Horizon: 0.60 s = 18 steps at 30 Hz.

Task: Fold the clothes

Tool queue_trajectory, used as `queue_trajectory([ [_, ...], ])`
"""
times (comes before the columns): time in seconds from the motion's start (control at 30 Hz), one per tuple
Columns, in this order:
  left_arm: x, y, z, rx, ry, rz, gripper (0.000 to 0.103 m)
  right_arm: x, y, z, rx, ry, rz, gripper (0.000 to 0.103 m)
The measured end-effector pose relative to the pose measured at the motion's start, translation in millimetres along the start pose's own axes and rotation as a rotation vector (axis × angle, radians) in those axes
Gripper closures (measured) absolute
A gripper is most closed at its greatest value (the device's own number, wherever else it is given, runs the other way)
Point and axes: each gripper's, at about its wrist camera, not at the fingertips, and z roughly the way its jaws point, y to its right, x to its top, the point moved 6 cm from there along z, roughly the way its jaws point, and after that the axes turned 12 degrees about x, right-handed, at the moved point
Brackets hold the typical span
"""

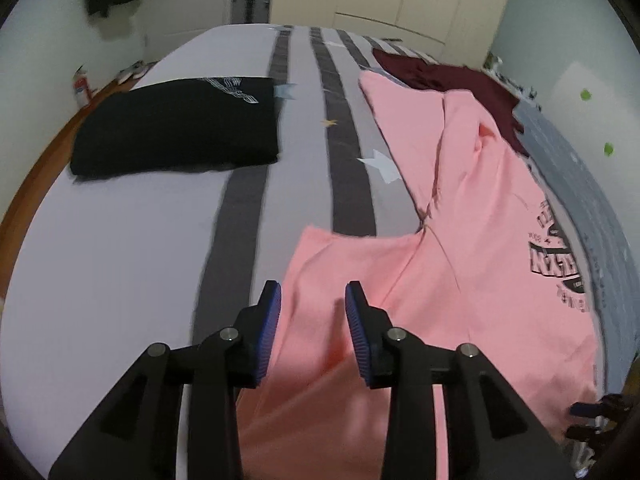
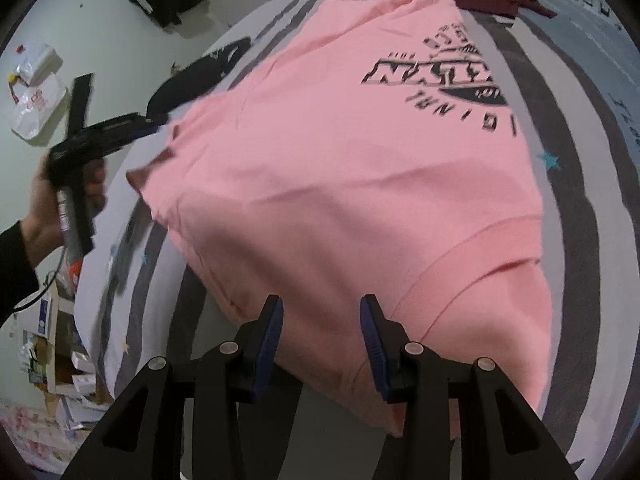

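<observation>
Lying spread across the right half of the striped bed (image 1: 120, 240), the pink T-shirt (image 1: 460, 240) shows its black printed lettering (image 2: 436, 74) face up, one sleeve reaching toward the left wrist camera. The left gripper (image 1: 313, 300) has its blue-padded fingers (image 1: 270, 328) wide apart, pink cloth filling the gap between them; whether the pads touch the fabric cannot be told. From the right wrist view that same tool appears at the left edge, held in a bare hand (image 2: 44, 200), its tips near the shirt's far sleeve corner. The right gripper (image 2: 321, 312) is likewise spread wide, its fingers flanking the ribbed hem (image 2: 480, 248) of the shirt (no cloth is pinched between them that can be seen). A folded black garment (image 1: 176, 128) rests on the bed's left side, well apart from the pink shirt, and a maroon garment (image 1: 448, 76) lies beyond the shirt's far edge, partly tucked under it
</observation>
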Motion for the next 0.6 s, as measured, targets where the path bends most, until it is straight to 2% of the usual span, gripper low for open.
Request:
queue_trajectory([
  [0.07, 3, 9, 13, -0.001, -0.024, 0.036, 0.075, 7, 7, -1, -0.002, 0.013, 0.008, 0.066],
  [0.1, 3, 12, 17, 0.000, -0.030, 0.057, 0.086, 10, 9, 0, -0.002, 0.017, 0.010, 0.066],
  [0.17, 0, 16, 25, 0.015, -0.038, 0.097, 0.094, 16, 15, 2, 0.001, 0.023, 0.012, 0.066],
  [0.3, 5, 13, 26, 0.039, -0.026, 0.107, 0.098, 19, 18, 9, 0.011, 0.012, 0.015, 0.066],
  [0.43, 33, 10, -2, 0.042, 0.076, 0.077, 0.099, 21, 21, 16, 0.022, 0.001, 0.019, 0.066],
  [0.53, 45, 3, -7, 0.110, 0.126, 0.053, 0.099, 19, 24, 16, 0.031, -0.007, 0.018, 0.066],
  [0.6, 39, -9, 10, 0.130, 0.075, 0.024, 0.099, 19, 25, 16, 0.033, -0.013, 0.016, 0.066],
])
